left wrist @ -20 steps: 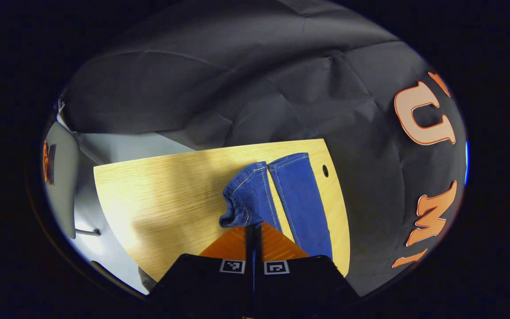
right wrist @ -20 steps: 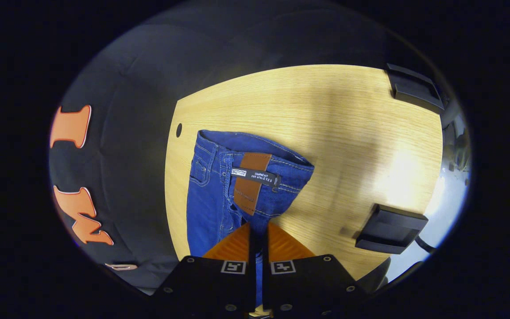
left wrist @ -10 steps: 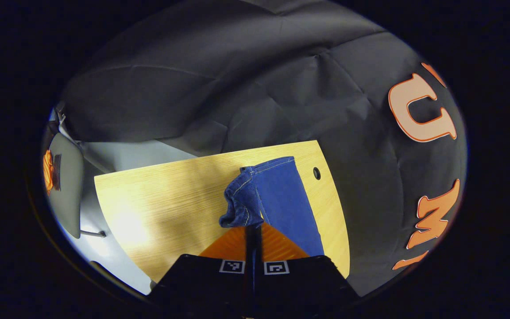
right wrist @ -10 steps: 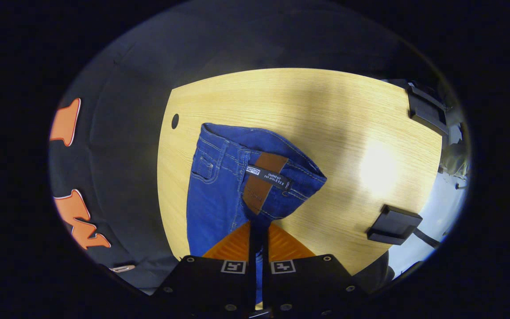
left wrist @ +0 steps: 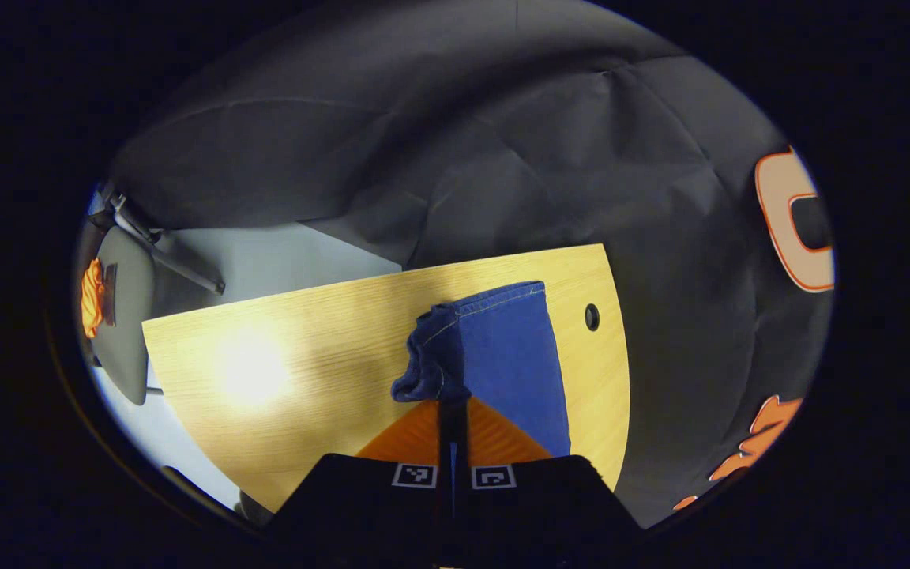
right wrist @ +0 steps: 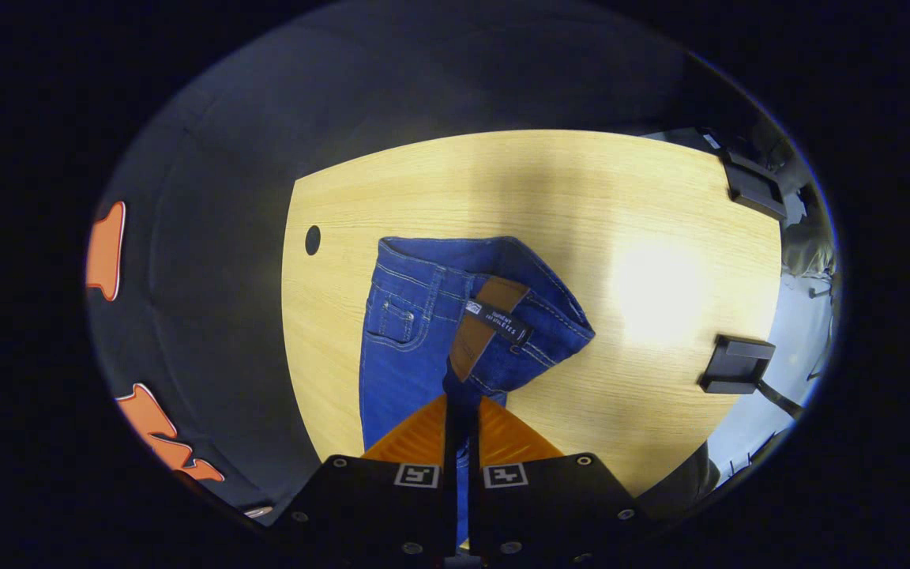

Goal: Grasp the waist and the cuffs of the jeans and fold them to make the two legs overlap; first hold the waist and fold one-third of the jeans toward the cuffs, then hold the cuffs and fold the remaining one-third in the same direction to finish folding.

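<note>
Left tongs (left wrist: 453,405) pinch cuff (left wrist: 431,371); right tongs (right wrist: 461,403) pinch waist (right wrist: 502,332). Jeans (right wrist: 404,348): soft, heavy denim; grip hems.

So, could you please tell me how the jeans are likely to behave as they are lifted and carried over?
The jeans look floppy: the cuff bunches and droops at the left claw. Probably heavyish, since the waist sags from the right claw.
</note>
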### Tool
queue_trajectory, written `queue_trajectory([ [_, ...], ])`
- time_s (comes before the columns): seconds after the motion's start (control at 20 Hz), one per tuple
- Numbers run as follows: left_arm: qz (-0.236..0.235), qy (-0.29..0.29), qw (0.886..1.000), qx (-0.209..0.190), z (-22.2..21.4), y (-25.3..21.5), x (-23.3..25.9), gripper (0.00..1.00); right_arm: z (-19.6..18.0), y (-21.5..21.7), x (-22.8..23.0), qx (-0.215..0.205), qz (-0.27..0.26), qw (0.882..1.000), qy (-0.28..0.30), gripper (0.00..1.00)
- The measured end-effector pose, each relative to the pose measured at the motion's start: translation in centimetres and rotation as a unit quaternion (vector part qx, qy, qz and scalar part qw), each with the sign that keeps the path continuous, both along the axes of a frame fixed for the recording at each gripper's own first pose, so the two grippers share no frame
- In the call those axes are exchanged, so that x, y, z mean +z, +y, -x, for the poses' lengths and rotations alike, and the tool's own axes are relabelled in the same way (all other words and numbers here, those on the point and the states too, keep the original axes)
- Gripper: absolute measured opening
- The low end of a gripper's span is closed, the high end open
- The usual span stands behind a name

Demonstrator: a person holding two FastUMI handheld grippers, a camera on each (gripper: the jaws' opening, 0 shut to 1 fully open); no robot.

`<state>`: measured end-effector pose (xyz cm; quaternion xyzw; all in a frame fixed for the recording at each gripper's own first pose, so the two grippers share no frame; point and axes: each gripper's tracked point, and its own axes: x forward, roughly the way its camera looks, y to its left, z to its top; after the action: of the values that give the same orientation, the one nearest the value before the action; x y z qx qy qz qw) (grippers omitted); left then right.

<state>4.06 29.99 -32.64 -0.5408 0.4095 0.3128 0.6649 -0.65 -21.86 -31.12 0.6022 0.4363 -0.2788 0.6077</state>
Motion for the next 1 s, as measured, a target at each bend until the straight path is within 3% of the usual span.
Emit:
queue_trajectory([
  [0.2, 0.012, 0.014, 1.000, 0.003, -3.1, 0.0, -0.7, 0.01, -2.5, 0.1, 0.0, -0.020, -0.007, 1.000, 0.009, 0.06],
  [0.4, -0.016, 0.015, 0.999, -0.044, -6.9, -0.3, -1.0, 0.01, -5.2, 0.3, -1.3, -0.008, -0.015, 1.000, 0.021, 0.06],
  [0.6, 0.002, 0.024, 1.000, -0.021, -10.2, 0.3, -2.3, 0.01, -9.1, 0.3, -1.9, 0.005, -0.032, 0.999, 0.014, 0.06],
  [0.85, -0.008, 0.045, 0.998, -0.046, -11.8, -0.1, -3.6, 0.01, -12.0, 0.7, -2.6, 0.021, -0.048, 0.998, 0.026, 0.06],
  [0.9, -0.008, 0.062, 0.997, -0.051, -11.6, 0.0, -3.8, 0.01, -12.6, 0.8, -2.8, 0.014, -0.060, 0.998, 0.028, 0.11],
  [1.0, -0.013, 0.082, 0.995, -0.061, -11.6, 0.1, -4.2, 0.02, -13.3, 1.3, -2.9, 0.001, -0.085, 0.996, 0.037, 0.06],
])
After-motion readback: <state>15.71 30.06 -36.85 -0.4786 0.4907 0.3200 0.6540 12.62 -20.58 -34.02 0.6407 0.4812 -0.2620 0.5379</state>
